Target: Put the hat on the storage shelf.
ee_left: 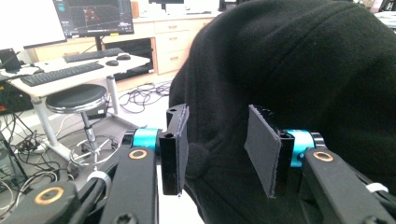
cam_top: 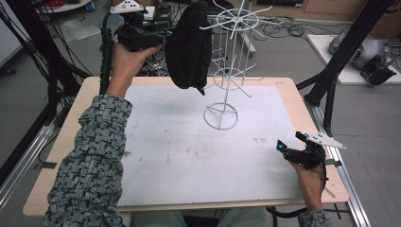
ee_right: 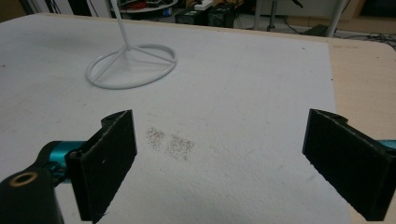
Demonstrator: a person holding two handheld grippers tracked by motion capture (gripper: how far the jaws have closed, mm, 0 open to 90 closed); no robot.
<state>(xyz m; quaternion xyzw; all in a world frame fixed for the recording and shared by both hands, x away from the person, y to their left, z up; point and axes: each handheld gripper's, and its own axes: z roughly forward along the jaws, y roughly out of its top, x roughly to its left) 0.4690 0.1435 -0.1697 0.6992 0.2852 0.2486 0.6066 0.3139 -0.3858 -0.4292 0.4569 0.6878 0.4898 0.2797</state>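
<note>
Left gripper view shows pads (ee_left: 264, 149) seemingly clear of the cap (ee_left: 299, 84).

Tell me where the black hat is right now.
In the high view the black hat hangs on the upper left side of the white wire rack, above the table's far edge, right beside the left tool.
</note>
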